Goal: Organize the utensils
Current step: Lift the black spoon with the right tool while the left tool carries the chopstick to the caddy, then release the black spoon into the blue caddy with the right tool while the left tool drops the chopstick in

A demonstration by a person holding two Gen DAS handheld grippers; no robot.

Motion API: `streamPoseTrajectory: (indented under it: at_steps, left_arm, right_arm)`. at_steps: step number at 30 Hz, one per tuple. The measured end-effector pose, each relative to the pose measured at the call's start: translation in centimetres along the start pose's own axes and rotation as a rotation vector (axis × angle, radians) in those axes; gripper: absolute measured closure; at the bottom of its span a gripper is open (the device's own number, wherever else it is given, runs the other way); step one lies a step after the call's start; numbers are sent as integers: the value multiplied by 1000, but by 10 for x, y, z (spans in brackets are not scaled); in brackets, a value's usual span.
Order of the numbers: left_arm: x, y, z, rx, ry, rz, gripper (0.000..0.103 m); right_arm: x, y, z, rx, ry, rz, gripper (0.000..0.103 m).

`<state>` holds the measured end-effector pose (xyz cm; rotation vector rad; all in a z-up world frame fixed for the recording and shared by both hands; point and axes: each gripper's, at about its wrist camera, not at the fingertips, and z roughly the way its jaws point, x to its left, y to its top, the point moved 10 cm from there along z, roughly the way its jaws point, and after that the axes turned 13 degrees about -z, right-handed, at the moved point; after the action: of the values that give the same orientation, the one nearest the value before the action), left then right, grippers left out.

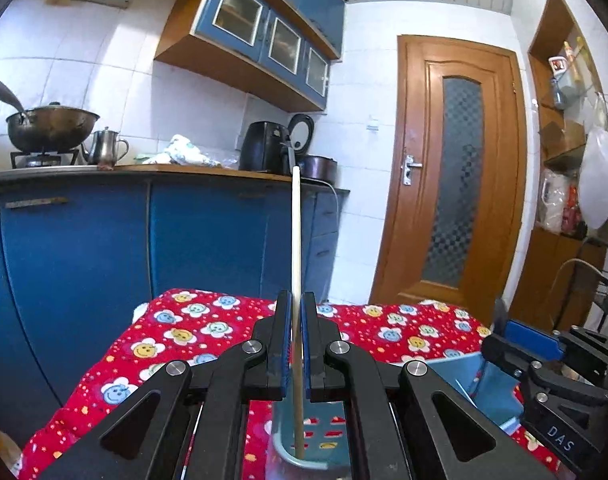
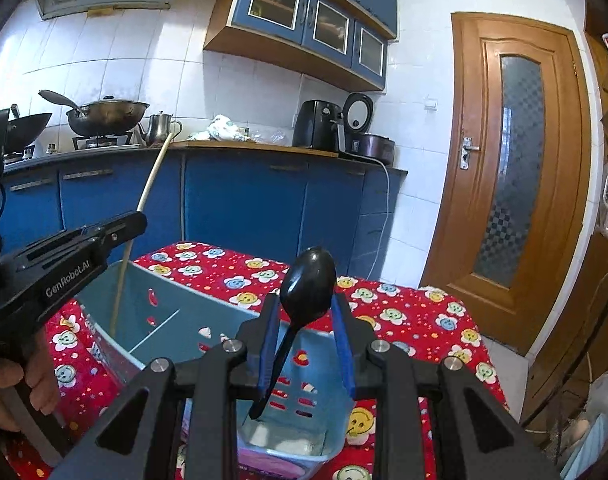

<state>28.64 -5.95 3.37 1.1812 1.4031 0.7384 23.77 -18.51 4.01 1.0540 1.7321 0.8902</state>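
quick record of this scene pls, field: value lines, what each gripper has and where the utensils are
surface: table with a red flower-face tablecloth
container: blue utensil holder, slotted walls, divided into compartments
left gripper: shut on a pale chopstick, upright, its lower end down inside the holder
right gripper: open, fingers either side of a black spoon
spoon: bowl end up, handle down in a compartment, leaning against the left finger
chopstick and spoon: in different compartments
background: kitchen counter, wok on stove

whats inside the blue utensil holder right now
A wooden chopstick stands in one compartment of the utensil holder and a black spoon in another. The holder's floor is mostly hidden by the grippers.
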Motion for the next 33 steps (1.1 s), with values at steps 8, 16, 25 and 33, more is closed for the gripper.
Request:
streamPoseTrajectory:
  at_steps: [8, 16, 25, 33]
  left_arm:
    - [-3, -14, 1, 92, -21, -22, 98]
    - [-9, -15, -13, 129, -41, -14, 88]
    - [-7, -5, -30, 152, -43, -15, 78]
    - [-10, 5, -20, 205, -59, -15, 74]
  right_arm:
    - [4, -2, -4, 8, 56, 28, 55]
    - [0, 2, -20, -1, 76, 77, 54]
    - [-8, 4, -51, 11, 104, 165, 52]
    - [-12, -13, -74, 58, 92, 211, 51]
